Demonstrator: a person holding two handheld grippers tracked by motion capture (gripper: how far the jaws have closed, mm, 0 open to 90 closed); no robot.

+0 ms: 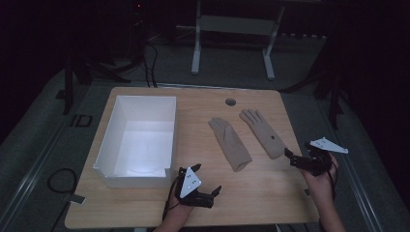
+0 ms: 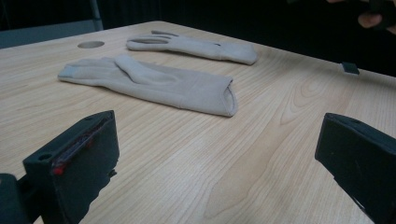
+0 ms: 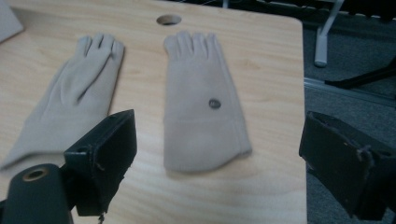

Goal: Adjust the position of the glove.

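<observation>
Beige knit gloves lie flat on the wooden table (image 1: 145,208), the buttoned glove (image 1: 261,132) at 3 o'clock of the plain glove (image 1: 230,143), a white box (image 1: 138,140) at 9 o'clock. Risk: soft fabric may bunch or slip if a jaw pinches one layer only. The right gripper (image 1: 290,155) hovers just beside the buttoned glove's cuff, jaws wide. The left gripper (image 1: 215,192) rests low at 6 o'clock, jaws wide, nothing held.

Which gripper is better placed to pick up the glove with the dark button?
Right, probably. The right gripper sits open just off the cuff of the buttoned glove; the left gripper is farther, nearer the other glove.
</observation>
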